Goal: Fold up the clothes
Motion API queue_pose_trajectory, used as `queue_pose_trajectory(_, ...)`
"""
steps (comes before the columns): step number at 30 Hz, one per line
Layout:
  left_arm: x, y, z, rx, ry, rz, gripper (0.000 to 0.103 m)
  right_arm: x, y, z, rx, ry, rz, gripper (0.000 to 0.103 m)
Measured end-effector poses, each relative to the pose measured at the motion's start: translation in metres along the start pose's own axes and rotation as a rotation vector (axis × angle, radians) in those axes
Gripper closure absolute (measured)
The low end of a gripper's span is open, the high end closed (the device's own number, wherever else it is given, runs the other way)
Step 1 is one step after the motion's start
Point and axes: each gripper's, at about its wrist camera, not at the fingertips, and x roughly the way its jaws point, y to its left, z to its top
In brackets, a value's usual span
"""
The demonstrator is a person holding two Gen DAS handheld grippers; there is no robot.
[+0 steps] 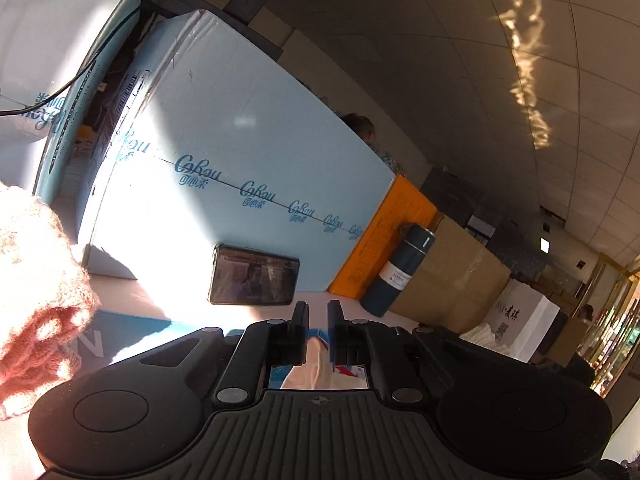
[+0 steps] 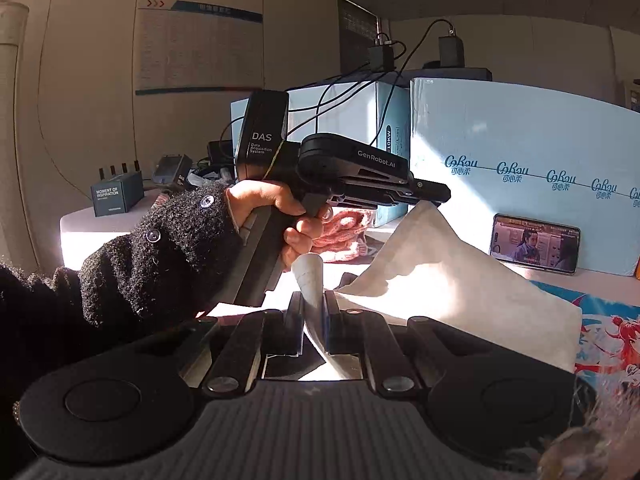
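Right wrist view: cloth hangs lifted above the table, in front of the blue box. Right gripper pinches one edge; left gripper pinches its top corner. Both bites look shallow, so a pull apart could slip one free.

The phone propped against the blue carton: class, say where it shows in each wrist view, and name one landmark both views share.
Left wrist view: the phone stands low and centre, just above the left gripper's fingers.
Right wrist view: the phone is at the right, mid-height.
Shared landmark: the blue carton behind it.
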Motion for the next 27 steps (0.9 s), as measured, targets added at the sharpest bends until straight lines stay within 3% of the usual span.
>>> queue_pose_trajectory(3,-0.004,0.011,-0.002,-0.032,0.010,0.051,0.097,0.009,0.001,-0.004,-0.013,0.040,0.022,0.094)
queue_pose_trajectory(6,0.007,0.026,-0.010,-0.058,0.079,0.096,0.094,0.021,0.004,-0.016,-0.036,0.114,0.035,0.094)
queue_pose_trajectory(8,0.015,0.032,-0.015,-0.069,0.125,0.098,0.079,0.028,0.009,-0.023,-0.062,0.141,0.032,0.094)
queue_pose_trajectory(10,0.022,0.032,-0.019,-0.062,0.155,0.122,0.042,0.032,0.011,-0.027,-0.074,0.152,0.030,0.094)
queue_pose_trajectory(12,0.028,0.033,-0.023,-0.053,0.177,0.155,0.038,0.033,0.010,-0.028,-0.068,0.156,0.035,0.094)
queue_pose_trajectory(15,0.039,0.042,-0.030,-0.084,0.226,0.139,0.036,0.032,0.010,-0.029,-0.059,0.155,0.040,0.094)
queue_pose_trajectory(17,0.045,0.040,-0.035,-0.070,0.247,0.146,0.037,0.032,0.011,-0.030,-0.055,0.153,0.040,0.094)
queue_pose_trajectory(19,0.046,0.037,-0.037,-0.051,0.245,0.131,0.044,0.031,0.011,-0.030,-0.044,0.148,0.040,0.093)
queue_pose_trajectory(20,0.045,0.035,-0.037,-0.038,0.238,0.124,0.054,0.031,0.011,-0.030,-0.037,0.144,0.040,0.093)
queue_pose_trajectory(21,0.043,0.032,-0.037,-0.022,0.226,0.125,0.079,0.030,0.010,-0.030,-0.031,0.137,0.044,0.093)
queue_pose_trajectory(22,0.042,0.030,-0.036,-0.006,0.214,0.129,0.096,0.029,0.010,-0.030,-0.026,0.128,0.048,0.093)
queue_pose_trajectory(27,0.014,0.017,-0.020,0.029,0.097,0.147,0.096,0.019,0.009,-0.028,0.003,0.087,0.136,0.093)
